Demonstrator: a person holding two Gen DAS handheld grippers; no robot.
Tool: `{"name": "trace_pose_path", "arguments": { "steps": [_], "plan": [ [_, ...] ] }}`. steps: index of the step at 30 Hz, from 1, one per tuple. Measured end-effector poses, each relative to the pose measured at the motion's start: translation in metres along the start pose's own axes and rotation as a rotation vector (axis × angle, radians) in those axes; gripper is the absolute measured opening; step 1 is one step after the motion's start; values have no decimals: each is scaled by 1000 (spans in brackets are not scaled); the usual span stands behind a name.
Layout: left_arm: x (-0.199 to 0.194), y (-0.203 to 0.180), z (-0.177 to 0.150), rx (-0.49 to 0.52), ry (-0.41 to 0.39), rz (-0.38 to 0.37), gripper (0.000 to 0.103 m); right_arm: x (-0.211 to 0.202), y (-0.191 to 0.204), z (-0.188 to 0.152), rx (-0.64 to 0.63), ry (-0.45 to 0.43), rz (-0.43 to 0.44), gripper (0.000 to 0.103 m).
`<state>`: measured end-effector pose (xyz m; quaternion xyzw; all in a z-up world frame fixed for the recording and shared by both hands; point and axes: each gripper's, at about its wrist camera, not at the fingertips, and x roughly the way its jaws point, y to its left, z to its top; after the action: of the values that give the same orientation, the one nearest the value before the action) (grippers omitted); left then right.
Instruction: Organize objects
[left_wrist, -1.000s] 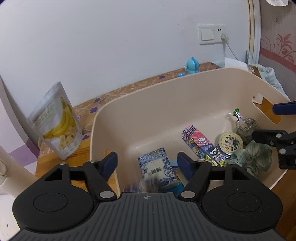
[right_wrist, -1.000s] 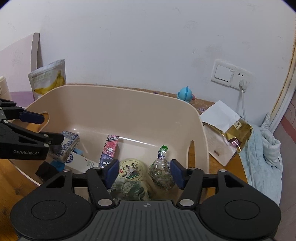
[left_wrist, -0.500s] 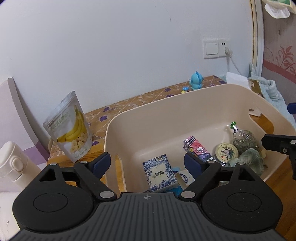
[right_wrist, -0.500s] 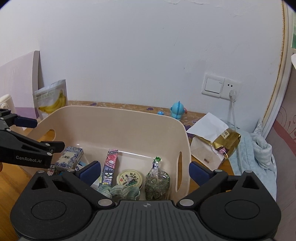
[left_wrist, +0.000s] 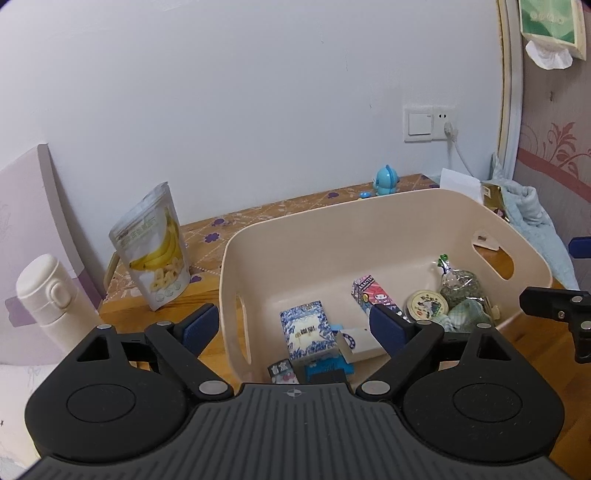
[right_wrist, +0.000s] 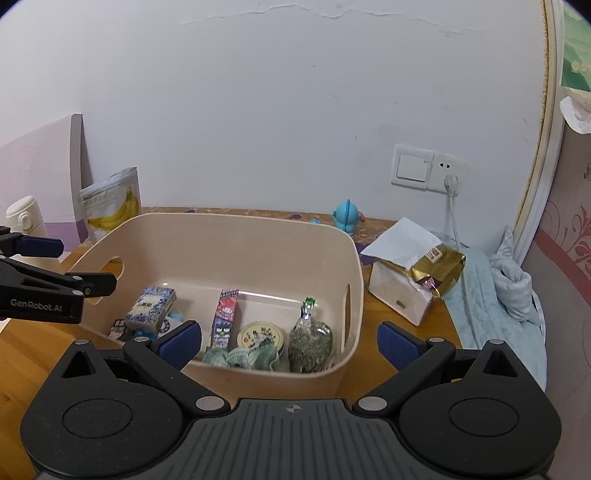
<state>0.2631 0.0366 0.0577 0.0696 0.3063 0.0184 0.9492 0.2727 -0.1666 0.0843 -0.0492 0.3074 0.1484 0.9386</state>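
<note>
A beige plastic bin (left_wrist: 332, 236) (right_wrist: 236, 236) stands on the wooden table. In it lie a blue-and-white patterned box (left_wrist: 307, 332) (right_wrist: 149, 308), a pink cartoon carton (left_wrist: 373, 293) (right_wrist: 226, 321), a round tin (left_wrist: 427, 303) (right_wrist: 260, 338), a clear bag of dried herbs (left_wrist: 460, 286) (right_wrist: 309, 341) and a green checked cloth (right_wrist: 240, 359). My left gripper (left_wrist: 295, 326) is open and empty, above the bin's near left end. My right gripper (right_wrist: 290, 341) is open and empty, above the bin's near right end.
A banana-chip pouch (left_wrist: 153, 247) and a white flask (left_wrist: 46, 299) stand left of the bin. A blue toy (right_wrist: 347, 216), a white paper bag (right_wrist: 402, 280) with a gold packet (right_wrist: 439, 267) and a light blue cloth (right_wrist: 495, 291) lie to the right.
Both grippers have pulled back and up from the bin and opened wider. The objects in the bin have stayed put.
</note>
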Motion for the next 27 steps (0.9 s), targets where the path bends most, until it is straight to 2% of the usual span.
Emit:
{"name": "trace_pose_path", "arguments": {
  "steps": [18, 27],
  "plan": [
    [-68, -10, -39, -26, -94, 25, 93, -49, 0, -32, 58, -15, 54, 103],
    [-92, -14, -60, -66, -92, 12, 93, -75, 3, -49, 72, -28, 59, 103]
  ]
}}
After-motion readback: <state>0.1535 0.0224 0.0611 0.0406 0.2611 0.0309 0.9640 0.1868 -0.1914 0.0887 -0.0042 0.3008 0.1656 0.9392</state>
